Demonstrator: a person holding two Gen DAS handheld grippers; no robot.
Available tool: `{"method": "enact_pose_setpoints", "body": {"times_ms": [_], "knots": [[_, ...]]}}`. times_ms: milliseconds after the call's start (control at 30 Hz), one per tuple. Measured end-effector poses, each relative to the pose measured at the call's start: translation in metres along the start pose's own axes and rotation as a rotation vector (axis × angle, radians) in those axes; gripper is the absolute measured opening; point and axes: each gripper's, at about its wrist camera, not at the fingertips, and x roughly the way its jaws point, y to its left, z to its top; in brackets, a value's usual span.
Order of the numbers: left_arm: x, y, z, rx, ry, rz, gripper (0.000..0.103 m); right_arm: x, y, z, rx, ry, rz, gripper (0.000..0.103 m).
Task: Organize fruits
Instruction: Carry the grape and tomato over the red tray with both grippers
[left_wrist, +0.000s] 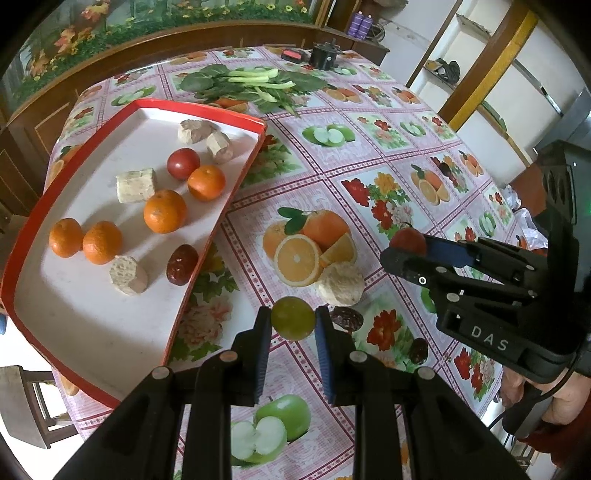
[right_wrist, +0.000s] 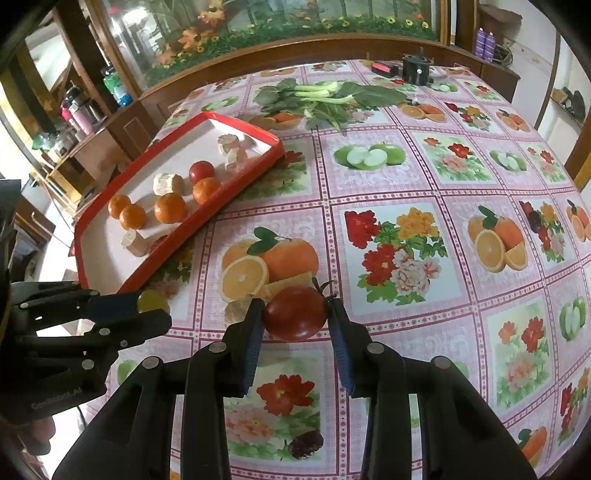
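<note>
Left wrist view: the left gripper (left_wrist: 292, 317) has its jaws clenched on a green grape (left_wrist: 293, 318), held above the tabletop (left_wrist: 369, 158) just right of the red-rimmed tray (left_wrist: 92, 317). The tray's near long edge runs close beside the grape; mandarins (left_wrist: 164, 211), a date (left_wrist: 181, 264) and pale root chunks (left_wrist: 129, 275) crowd its middle, while its near end lies bare. A root chunk (left_wrist: 340, 283) and a date (left_wrist: 346, 318) lie just beyond the jaws.

Right wrist view: the right gripper (right_wrist: 296, 314) grasps a red tomato (right_wrist: 296, 313) between its jaws, over open patterned cloth. The leafy greens (right_wrist: 332, 96) lie well apart near the far edge.
</note>
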Motion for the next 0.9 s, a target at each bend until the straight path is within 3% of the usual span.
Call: {"method": "enact_pose_setpoints", "body": {"times_ms": [900], "knots": [[-0.029, 0.032, -0.005, -0.098, -0.052, 0.020, 0.026, 0.002, 0.033, 0.014, -0.047, 0.000, 0.070, 0.034]]}}
